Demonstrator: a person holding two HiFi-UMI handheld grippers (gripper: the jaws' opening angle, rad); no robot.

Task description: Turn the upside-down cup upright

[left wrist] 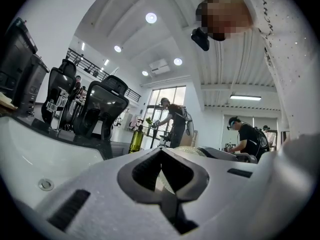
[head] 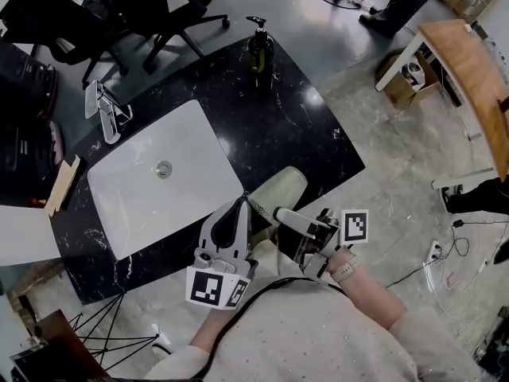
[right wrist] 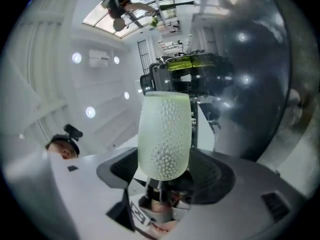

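The pale green dimpled cup (head: 280, 189) is off the black counter (head: 318, 134), held in the air near its front edge and lying tilted. My right gripper (head: 280, 213) is shut on its near end. In the right gripper view the cup (right wrist: 164, 134) stands out lengthwise between the jaws of the right gripper (right wrist: 165, 170), and the whole picture is rolled sideways. My left gripper (head: 241, 207) sits just left of the cup with its jaws shut and nothing in them. In the left gripper view, a bit of the cup (left wrist: 192, 149) shows beyond the tips of the left gripper (left wrist: 161, 152).
A white sink (head: 135, 205) with a faucet (head: 103, 110) is set in the counter's left half. A green soap bottle (head: 260, 50) stands at the counter's far edge. Office chairs (head: 159, 6) are behind it, and a wooden desk (head: 469, 78) and a cardboard box (head: 402, 82) are at right.
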